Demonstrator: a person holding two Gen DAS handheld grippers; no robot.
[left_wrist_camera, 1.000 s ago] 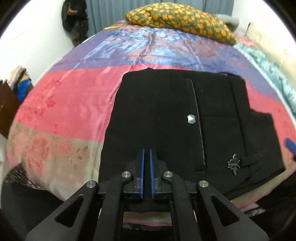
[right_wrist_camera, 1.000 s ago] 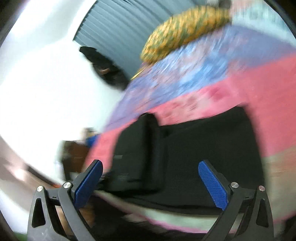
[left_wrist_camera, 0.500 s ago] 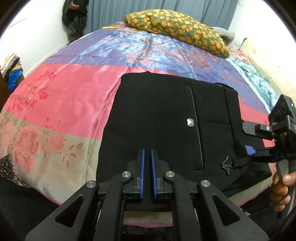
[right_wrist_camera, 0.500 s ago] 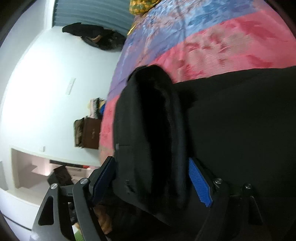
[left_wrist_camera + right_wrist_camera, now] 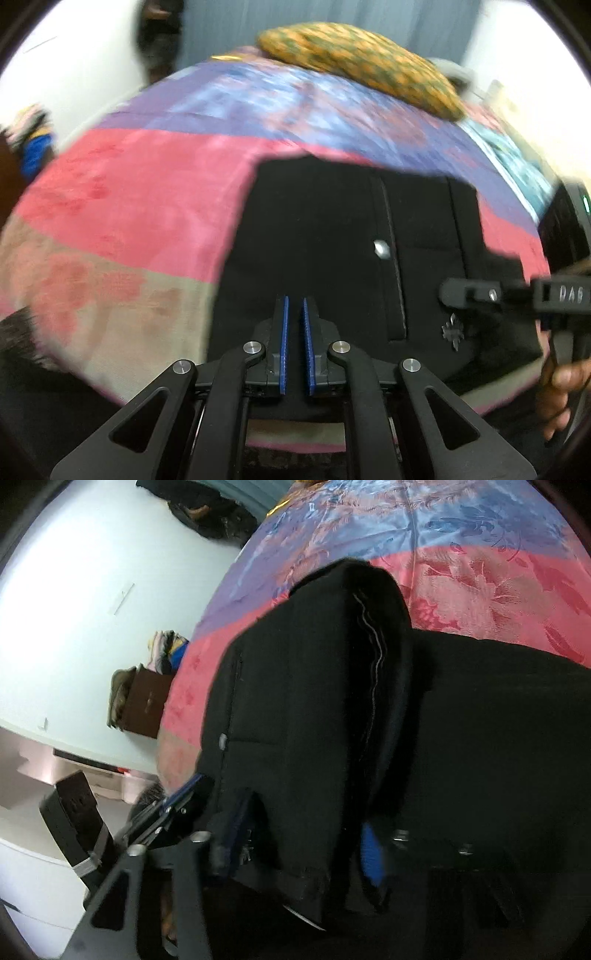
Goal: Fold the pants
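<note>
Black pants [image 5: 325, 229] lie folded on the striped bedspread [image 5: 129, 206], with a silver button [image 5: 382, 249] and a metal emblem [image 5: 452, 332] on top. My left gripper [image 5: 294, 306] hovers over their near edge, shut to a thin slit. I cannot tell whether cloth is pinched in it. From the right, a finger [image 5: 469, 295] of the other gripper reaches over the pants' right edge, with a hand [image 5: 561, 384] behind it. In the right wrist view the thick folded edge of the pants [image 5: 314, 709] fills my right gripper [image 5: 303, 845], whose jaws are closing with the blue pads [image 5: 371, 860] against the cloth.
An orange patterned pillow [image 5: 362, 62] lies at the bed's far end and a teal blanket [image 5: 517, 158] along its right side. A brown cabinet [image 5: 144, 705] topped with clothes stands by the white wall. The bed's near edge runs just under my left gripper [image 5: 177, 801].
The right gripper has swung in from the right onto the pants' right edge, and its wide jaws have narrowed around the folded cloth. The left gripper has kept its place, rolling slightly.
</note>
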